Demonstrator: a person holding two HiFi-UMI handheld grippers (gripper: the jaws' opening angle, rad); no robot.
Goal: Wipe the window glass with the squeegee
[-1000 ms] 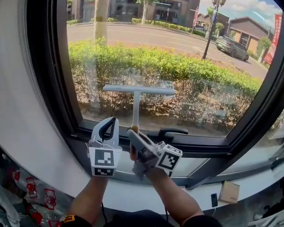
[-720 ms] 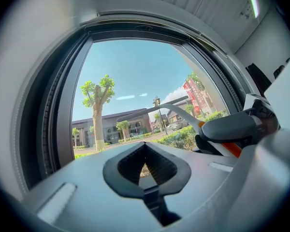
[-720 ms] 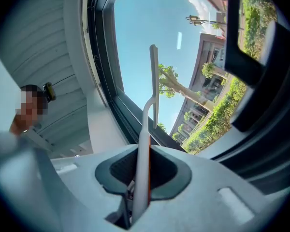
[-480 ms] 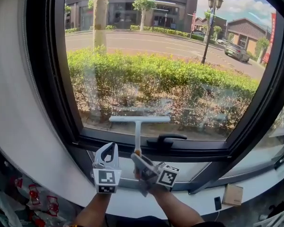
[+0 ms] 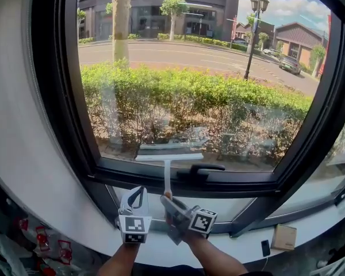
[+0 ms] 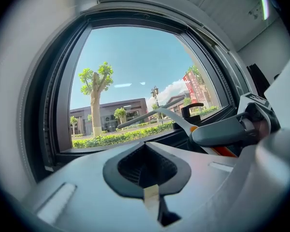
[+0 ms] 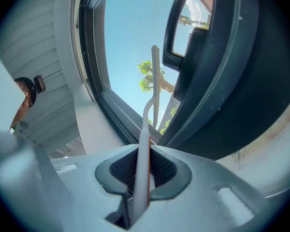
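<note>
The squeegee (image 5: 169, 153) has a pale blade lying across the bottom edge of the window glass (image 5: 190, 68), just above the lower frame. Its thin handle (image 7: 146, 139) runs down into my right gripper (image 5: 171, 204), which is shut on it below the sill line. My left gripper (image 5: 138, 195) hangs close beside it on the left, shut and holding nothing. In the left gripper view the squeegee (image 6: 157, 114) shows to the right with the right gripper's jaw over its orange grip. The left gripper (image 6: 146, 170) points at the pane.
A black window handle (image 5: 199, 168) sits on the lower frame right behind the squeegee handle. The black window frame (image 5: 57, 96) surrounds the pane. A brown box (image 5: 284, 236) and a small dark device (image 5: 265, 247) lie on the sill at right. Red-packaged items (image 5: 46, 240) lie lower left.
The squeegee blade has slid down the glass from mid-pane to the bottom edge. Both grippers have dropped lower with it, the left one staying alongside.
</note>
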